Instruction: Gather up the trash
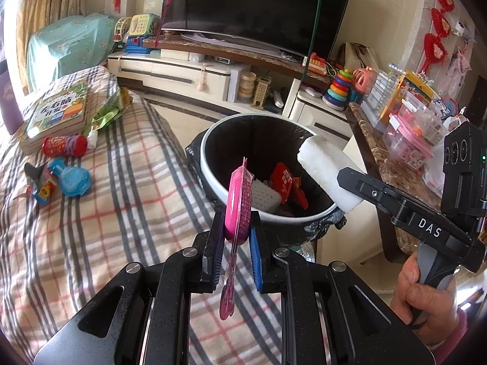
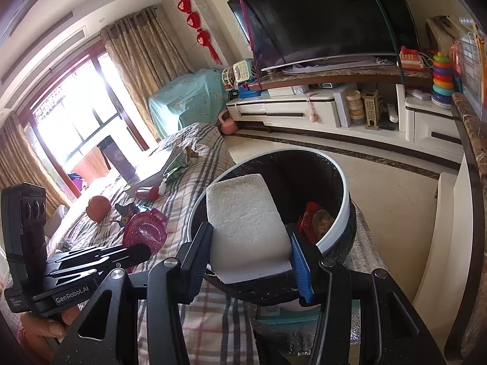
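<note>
The pink wrapper [image 1: 238, 203] is hanging pinched in the left gripper [image 1: 236, 237], its fingers nearly closed, just short of the bin [image 1: 210, 140]. The foam block [image 2: 246, 228] is sitting clamped between the right gripper's [image 2: 249, 255] half-spread fingers over the bin's rim, beside the plaid bed [image 1: 121, 188].

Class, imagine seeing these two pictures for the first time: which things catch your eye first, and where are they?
The white foam block, clamped in the right gripper above the bin's white rim. Next, the pink packet, pinched in the left gripper just short of the bin. Behind both, the big dark television on its stand.
</note>
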Action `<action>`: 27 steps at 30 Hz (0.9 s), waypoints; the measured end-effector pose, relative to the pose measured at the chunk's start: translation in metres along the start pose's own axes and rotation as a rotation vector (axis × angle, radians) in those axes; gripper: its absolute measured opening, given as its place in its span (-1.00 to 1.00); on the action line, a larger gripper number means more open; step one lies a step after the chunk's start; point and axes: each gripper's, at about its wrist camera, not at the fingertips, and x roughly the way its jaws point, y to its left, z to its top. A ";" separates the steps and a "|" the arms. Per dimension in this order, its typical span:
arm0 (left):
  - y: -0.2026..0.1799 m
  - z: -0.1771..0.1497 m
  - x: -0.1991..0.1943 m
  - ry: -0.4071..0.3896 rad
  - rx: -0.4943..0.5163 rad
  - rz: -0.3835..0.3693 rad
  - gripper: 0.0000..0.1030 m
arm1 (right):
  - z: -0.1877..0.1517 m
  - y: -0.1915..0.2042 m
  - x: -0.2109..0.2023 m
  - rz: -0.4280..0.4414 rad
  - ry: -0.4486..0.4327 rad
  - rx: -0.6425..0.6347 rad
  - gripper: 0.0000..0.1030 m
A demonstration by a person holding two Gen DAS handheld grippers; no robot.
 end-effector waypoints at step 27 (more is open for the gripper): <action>-0.016 0.031 0.032 0.028 0.027 -0.010 -0.72 | 0.027 -0.015 0.015 -0.037 0.012 -0.015 -0.04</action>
